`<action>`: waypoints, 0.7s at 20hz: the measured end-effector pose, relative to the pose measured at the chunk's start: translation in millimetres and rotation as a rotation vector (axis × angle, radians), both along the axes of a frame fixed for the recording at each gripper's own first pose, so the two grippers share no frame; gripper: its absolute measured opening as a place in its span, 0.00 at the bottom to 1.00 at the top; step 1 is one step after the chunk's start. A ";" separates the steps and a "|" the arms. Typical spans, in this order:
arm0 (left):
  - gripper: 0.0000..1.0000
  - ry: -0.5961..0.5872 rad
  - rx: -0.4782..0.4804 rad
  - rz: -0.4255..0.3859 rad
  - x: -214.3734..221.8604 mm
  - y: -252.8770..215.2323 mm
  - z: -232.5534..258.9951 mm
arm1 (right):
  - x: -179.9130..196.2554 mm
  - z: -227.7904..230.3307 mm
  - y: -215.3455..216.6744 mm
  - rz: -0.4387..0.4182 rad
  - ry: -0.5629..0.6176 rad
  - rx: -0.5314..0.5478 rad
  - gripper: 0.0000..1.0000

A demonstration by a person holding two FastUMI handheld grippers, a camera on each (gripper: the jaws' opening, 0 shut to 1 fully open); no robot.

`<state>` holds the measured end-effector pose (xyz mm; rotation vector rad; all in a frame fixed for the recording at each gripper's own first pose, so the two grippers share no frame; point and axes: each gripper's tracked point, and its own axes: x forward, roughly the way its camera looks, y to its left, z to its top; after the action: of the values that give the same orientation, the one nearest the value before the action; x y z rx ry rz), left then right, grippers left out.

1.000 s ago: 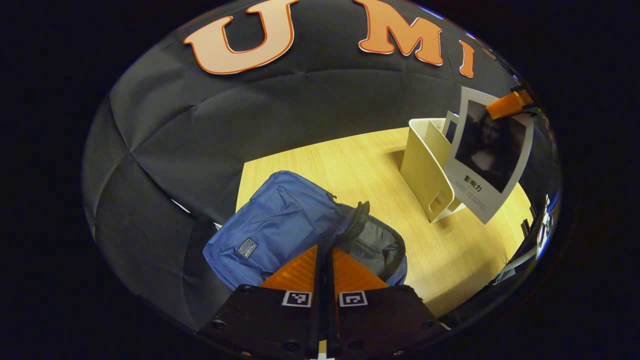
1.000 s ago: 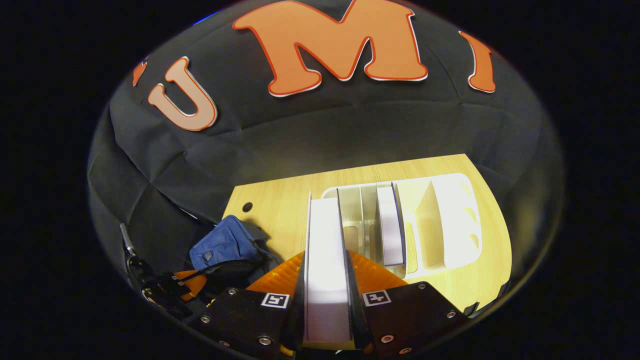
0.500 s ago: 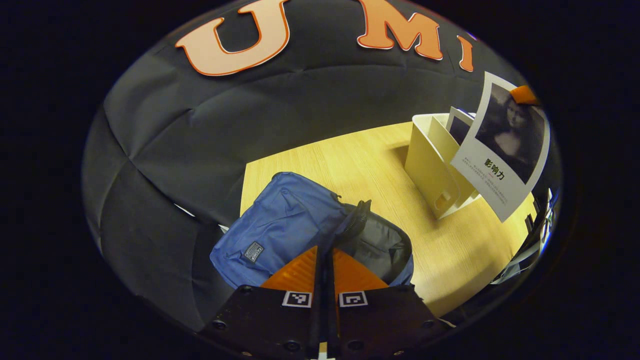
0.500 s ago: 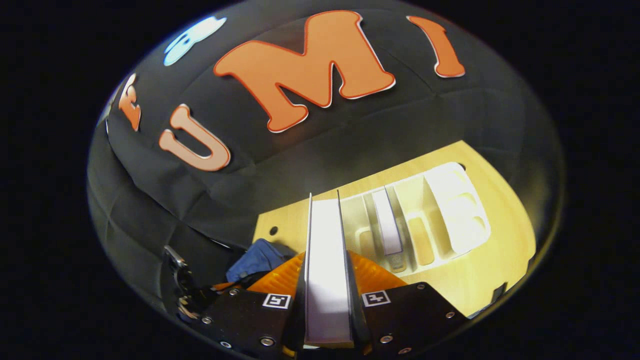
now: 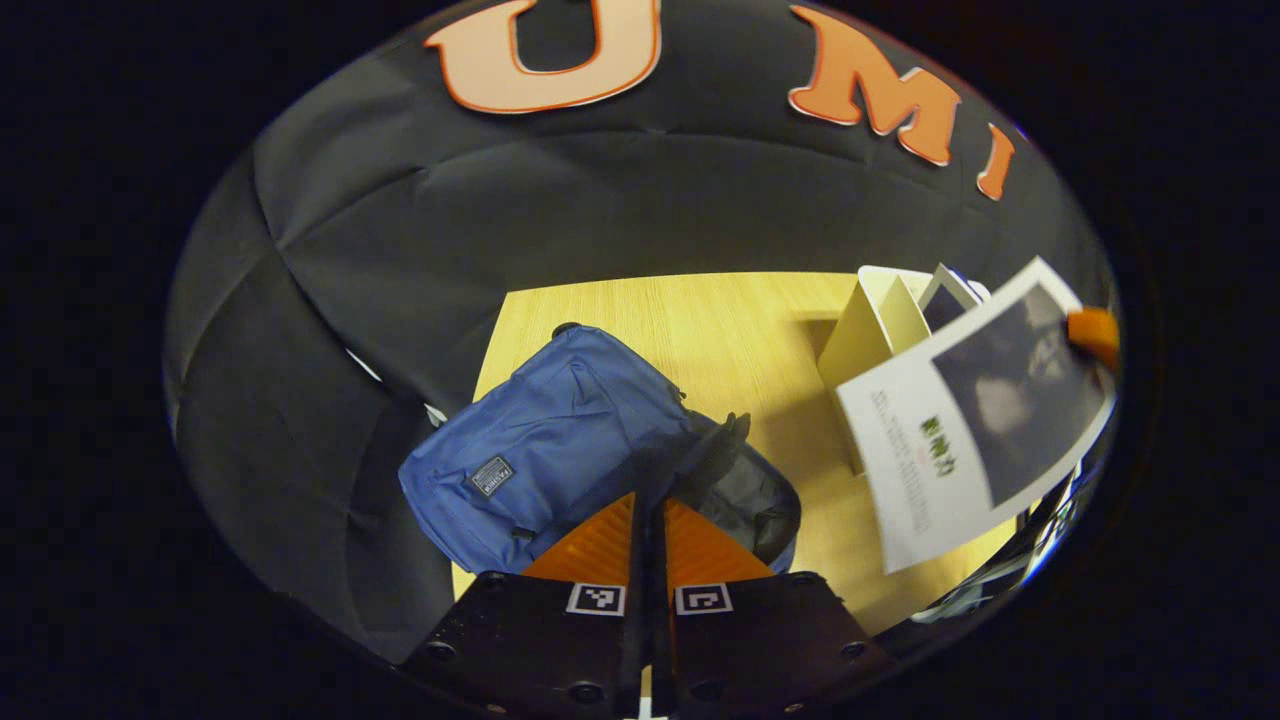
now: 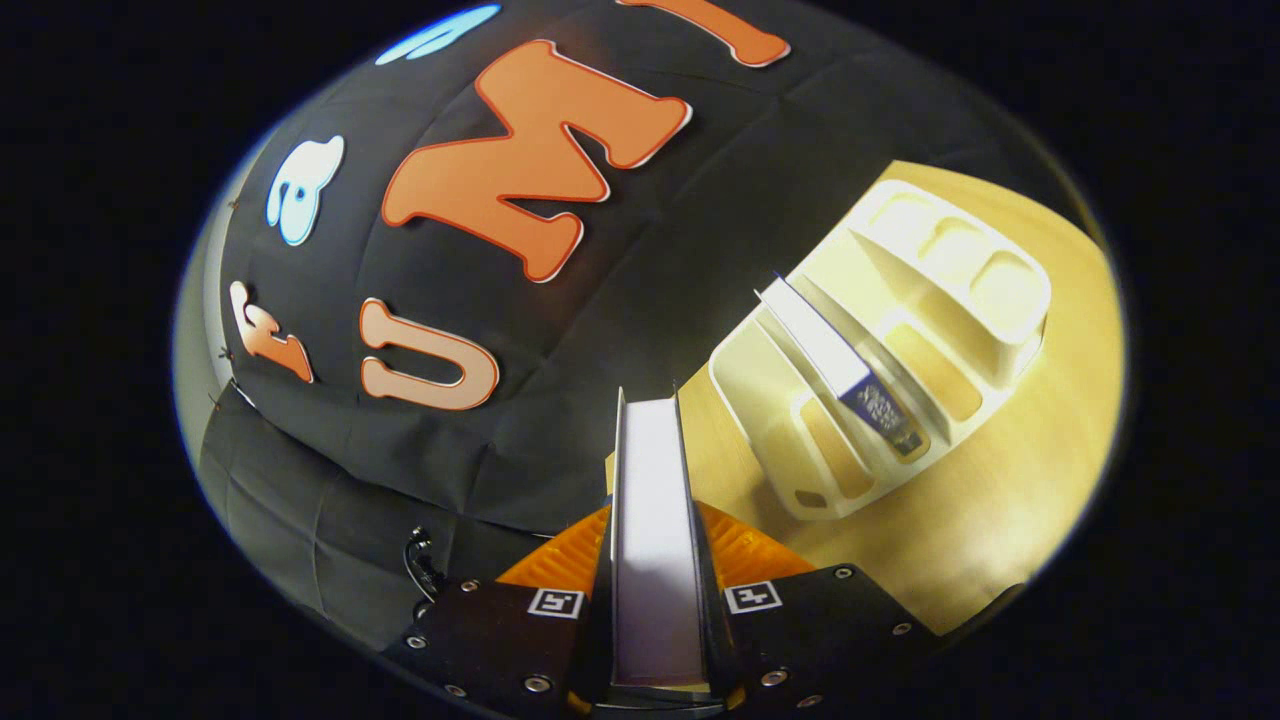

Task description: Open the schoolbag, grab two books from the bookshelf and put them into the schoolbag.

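Woodgrain table (image 5: 720, 330): soft blue schoolbag (image 5: 560, 440) unzipped, right fingers (image 6: 560, 545) clamping flat book (image 6: 650, 520), left fingers (image 5: 600, 535) closed.

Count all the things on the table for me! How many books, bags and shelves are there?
Books: 2, one held in the right tongs, book, and one standing in the rack
Schoolbags: 1, blue, top open
Bookshelves: 1, cream
Total: 4
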<state>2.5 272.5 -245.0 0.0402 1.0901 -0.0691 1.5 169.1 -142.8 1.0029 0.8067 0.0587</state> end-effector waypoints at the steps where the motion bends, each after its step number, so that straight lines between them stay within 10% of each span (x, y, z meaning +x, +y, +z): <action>1: 0.04 0.006 0.005 0.005 1.4 1.1 3.5 | -4.1 -7.0 9.3 -0.011 0.003 0.024 0.36; 14: 0.01 -0.034 0.102 -0.061 55.9 12.8 64.2 | 2.4 -66.0 92.3 -0.105 -0.045 0.104 0.36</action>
<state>58.3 285.3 -180.8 0.1661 1.0578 -0.0673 3.9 261.5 -208.8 1.1370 0.7143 0.0336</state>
